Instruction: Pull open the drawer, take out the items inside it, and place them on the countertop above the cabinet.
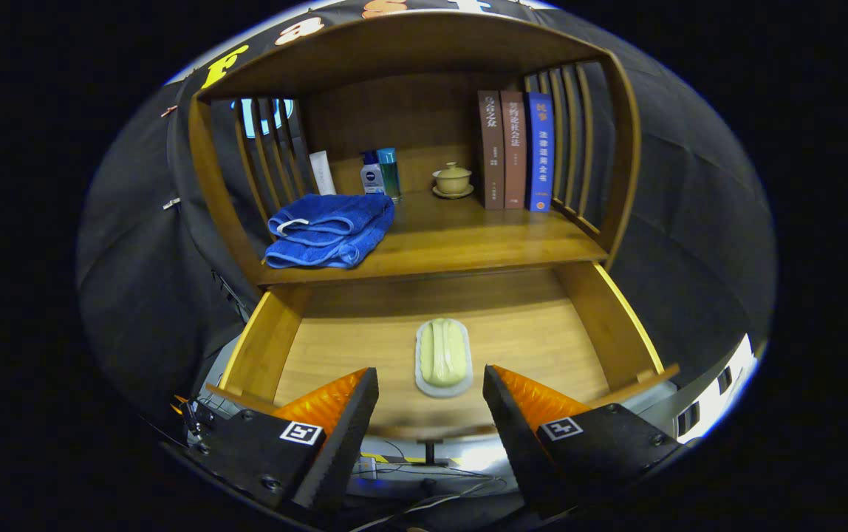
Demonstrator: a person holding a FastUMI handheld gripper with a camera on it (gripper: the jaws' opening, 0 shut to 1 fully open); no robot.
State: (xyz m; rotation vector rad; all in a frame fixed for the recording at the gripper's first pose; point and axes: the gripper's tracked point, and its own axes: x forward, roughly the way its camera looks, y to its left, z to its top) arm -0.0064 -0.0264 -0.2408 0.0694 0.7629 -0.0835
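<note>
The wooden drawer (620,325) stands pulled open below the wooden countertop (468,244). On its floor lies a pale yellow soap bar in a translucent oval dish (443,356), just ahead of the black-and-orange gripper (430,391), whose fingers are spread wide and empty.

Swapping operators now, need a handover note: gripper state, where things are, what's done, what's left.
Gripper: open, holding nothing, poised over the front edge of the drawer.
Drawer: already pulled open.
Soap dish: lies on the drawer floor, just ahead of the gripper, in line with the gap between the fingers; untouched.
Countertop: blue towel on its left part, free space in the middle.
Left: grasp the soap dish, lift it out, set it on the countertop.
</note>
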